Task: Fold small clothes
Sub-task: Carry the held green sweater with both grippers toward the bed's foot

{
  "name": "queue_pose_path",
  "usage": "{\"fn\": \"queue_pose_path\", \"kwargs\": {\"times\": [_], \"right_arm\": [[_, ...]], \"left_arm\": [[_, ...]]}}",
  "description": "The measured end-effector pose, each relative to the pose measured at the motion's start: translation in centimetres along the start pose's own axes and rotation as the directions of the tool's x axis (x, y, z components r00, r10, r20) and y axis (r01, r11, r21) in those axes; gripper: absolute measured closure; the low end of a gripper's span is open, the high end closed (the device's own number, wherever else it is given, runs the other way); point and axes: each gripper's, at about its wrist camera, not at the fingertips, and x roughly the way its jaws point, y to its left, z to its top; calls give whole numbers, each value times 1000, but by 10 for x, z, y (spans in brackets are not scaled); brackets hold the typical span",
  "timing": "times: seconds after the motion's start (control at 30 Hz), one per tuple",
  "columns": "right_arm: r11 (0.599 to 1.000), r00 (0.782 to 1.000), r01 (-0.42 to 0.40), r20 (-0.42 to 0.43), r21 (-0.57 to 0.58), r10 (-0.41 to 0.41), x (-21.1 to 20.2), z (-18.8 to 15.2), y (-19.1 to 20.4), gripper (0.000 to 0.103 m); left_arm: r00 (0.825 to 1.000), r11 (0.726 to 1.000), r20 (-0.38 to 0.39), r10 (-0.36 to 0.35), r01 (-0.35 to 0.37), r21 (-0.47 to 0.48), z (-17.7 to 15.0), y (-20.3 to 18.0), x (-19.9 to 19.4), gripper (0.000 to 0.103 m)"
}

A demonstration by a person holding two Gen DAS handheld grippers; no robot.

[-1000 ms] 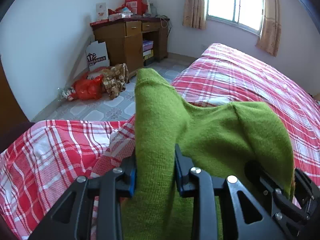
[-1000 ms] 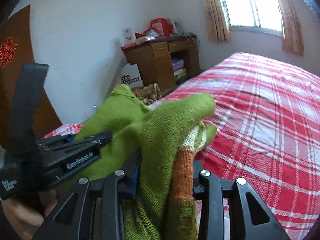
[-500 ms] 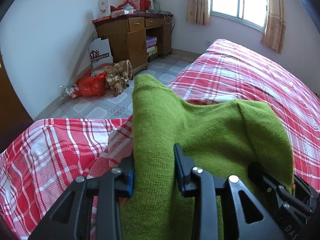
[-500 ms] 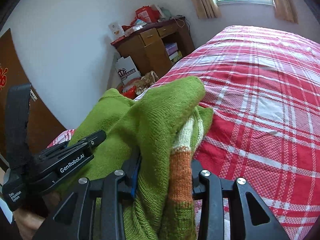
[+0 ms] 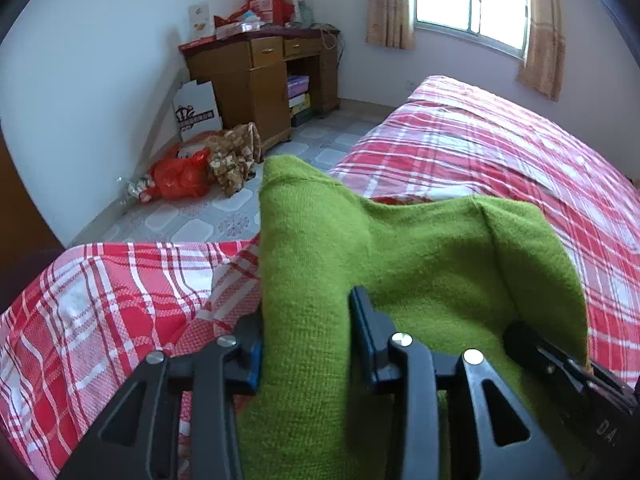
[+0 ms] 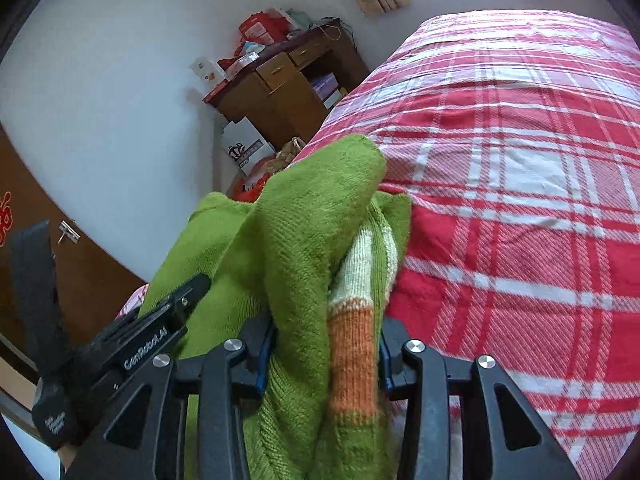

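Observation:
A small green knitted sweater (image 5: pixel 420 264) with an orange and cream striped band (image 6: pixel 352 340) is held up between both grippers above a bed with a red and white plaid cover (image 6: pixel 520 208). My left gripper (image 5: pixel 306 336) is shut on one bunched edge of the sweater. My right gripper (image 6: pixel 326 352) is shut on the other edge, with the striped band between its fingers. The sweater (image 6: pixel 316 220) drapes over both grippers and hides their fingertips. The left gripper's body shows in the right wrist view (image 6: pixel 132 352), close on the left.
The plaid bed (image 5: pixel 500 140) stretches ahead and to the right. A wooden desk (image 5: pixel 260 76) piled with clutter stands against the far wall. A red plastic bag (image 5: pixel 180 176) and a patterned bundle (image 5: pixel 236 156) lie on the tiled floor. A curtained window (image 5: pixel 472 0) is behind the bed.
Both grippers have kept their hold on the sweater. The right gripper has tilted downward towards the bed, and the left has tipped down slightly too.

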Motion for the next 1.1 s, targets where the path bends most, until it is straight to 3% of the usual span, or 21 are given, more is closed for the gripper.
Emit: {"fn": "queue_pose_path", "kwargs": {"times": [0.17,0.27,0.43,0.47,0.5,0.53,0.57,0.67,0.77,0.87,1.0,1.1], "right_arm": [[1000,1000,9,-7,-18,-9,-9,0,2,60],[999,998,25,50,-36,-24,-33,8,7,60],[985,987,107,134,-136,-88,-52,27,32,60],[974,982,154,135,-165,-133,-48,32,38,60],[961,976,202,124,-188,-181,-41,35,41,63],[955,975,217,102,-204,-200,-33,38,43,80],[948,976,217,51,-231,-211,-20,38,43,89],[930,965,244,-22,-274,-260,8,33,36,91],[953,972,214,-52,-214,-230,16,40,23,91],[950,972,214,-48,-229,-231,25,46,20,92],[932,969,233,-13,-278,-247,30,47,25,91],[951,986,159,-2,-264,-165,15,49,19,86]], "left_arm": [[999,999,3,-35,35,-23,0,6,-1,62],[997,995,-7,-76,75,-73,-1,18,1,60],[999,997,-3,-51,50,-63,-1,12,0,56],[999,997,-5,-48,48,-68,-1,13,0,54],[999,996,-7,-50,49,-75,-1,14,0,53],[998,995,-12,-55,54,-88,-1,16,1,50],[998,993,-20,-60,58,-105,-1,18,2,47],[993,981,-59,-101,89,-172,0,30,7,29],[985,937,-96,-142,103,-333,-2,60,11,13],[972,901,-127,-198,129,-414,-4,75,22,10],[971,905,-118,-210,147,-400,-2,70,16,11],[975,924,-82,-207,167,-344,-4,64,-7,11]]}}
